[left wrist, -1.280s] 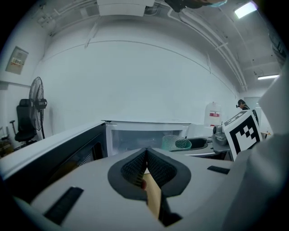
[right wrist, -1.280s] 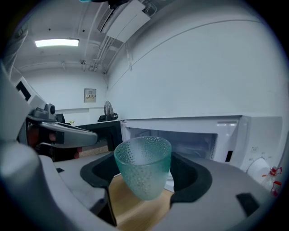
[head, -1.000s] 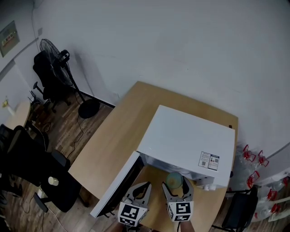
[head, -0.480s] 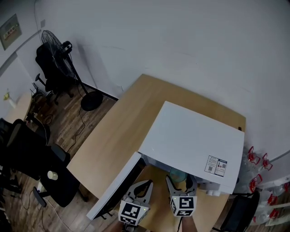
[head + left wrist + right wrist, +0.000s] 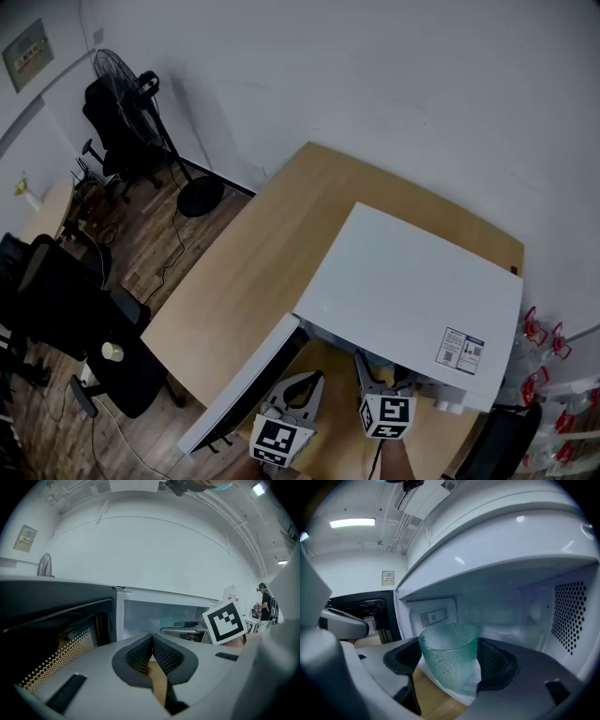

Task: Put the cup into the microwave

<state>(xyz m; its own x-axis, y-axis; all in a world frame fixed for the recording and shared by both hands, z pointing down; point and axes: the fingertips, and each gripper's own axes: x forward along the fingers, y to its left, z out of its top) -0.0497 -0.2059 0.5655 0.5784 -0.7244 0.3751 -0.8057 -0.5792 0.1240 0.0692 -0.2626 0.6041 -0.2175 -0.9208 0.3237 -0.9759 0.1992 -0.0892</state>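
A teal dimpled glass cup (image 5: 449, 654) stands upright between the dark pads of my right gripper (image 5: 451, 663), which is shut on it. The cup is at the mouth of the white microwave (image 5: 412, 291), just past the cavity's front edge over its white floor (image 5: 468, 693). In the head view the microwave's top hides the cup, and only the right gripper's (image 5: 380, 380) marker cube and rear show. The black-windowed door (image 5: 246, 382) hangs open to the left. My left gripper (image 5: 298, 392) hovers in front of the opening, shut with its pads (image 5: 151, 654) touching and nothing between them.
The microwave sits on a wooden table (image 5: 253, 272) against a white wall. A standing fan (image 5: 127, 75) and black office chairs (image 5: 56, 309) are on the floor to the left. A person (image 5: 266, 603) stands far off to the right.
My right gripper has moved forward with the cup, which went from plain sight in the head view to under the microwave's top. The left gripper has hardly moved.
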